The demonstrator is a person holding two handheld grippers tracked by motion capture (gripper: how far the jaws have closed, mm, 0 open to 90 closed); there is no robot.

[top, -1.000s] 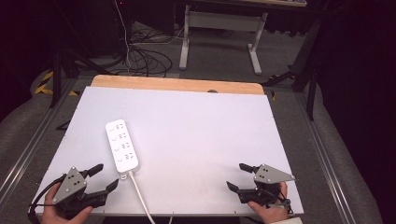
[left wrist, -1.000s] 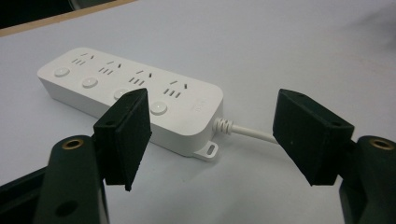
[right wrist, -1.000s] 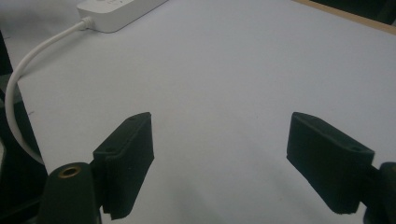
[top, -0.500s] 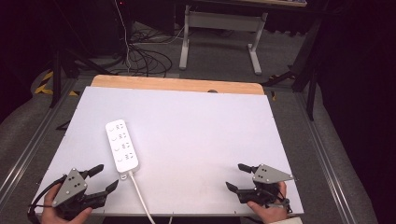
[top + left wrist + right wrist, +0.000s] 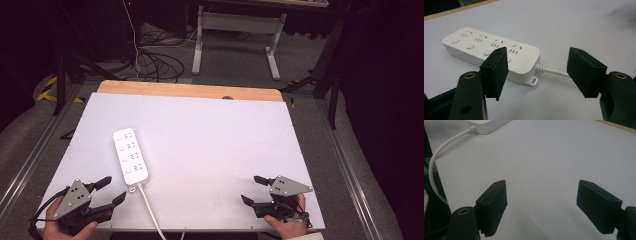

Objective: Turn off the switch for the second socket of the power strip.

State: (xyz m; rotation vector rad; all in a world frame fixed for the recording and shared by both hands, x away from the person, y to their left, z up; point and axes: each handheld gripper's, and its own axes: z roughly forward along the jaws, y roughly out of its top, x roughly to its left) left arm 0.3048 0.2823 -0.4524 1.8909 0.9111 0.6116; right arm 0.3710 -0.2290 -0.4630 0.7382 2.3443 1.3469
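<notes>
Here, at the near left corner of the flat white rectangular table (image 5: 210, 145), the left claw (image 5: 109, 191) is resting low in the person's left hand (image 5: 67, 227), its two black jaws spread wide apart with nothing between them. In the left gripper view the same left claw (image 5: 537, 72) is pointing at the cord end of the white plastic four-outlet power strip (image 5: 491, 56), apart from it.

The power strip (image 5: 130, 156) is lying flat on the left half of the table, sockets and round buttons facing up. Its long axis is running from near to far, leaning slightly toward the far left, so the plain end is pointing away from the person and the cord end is pointing toward the near edge. From that near end the thin white power cord (image 5: 150, 212) is trailing toward the near edge of the table and curving a little to the right; in the right gripper view the cord (image 5: 434, 162) is bending down over that edge.

At the near right corner, the right claw (image 5: 255, 190) is sitting in the person's right hand (image 5: 285, 220), aiming leftward across bare tabletop, well apart from the strip. Its jaws are likewise standing wide apart around nothing, as the right gripper view of the right claw (image 5: 541, 205) confirms.
</notes>
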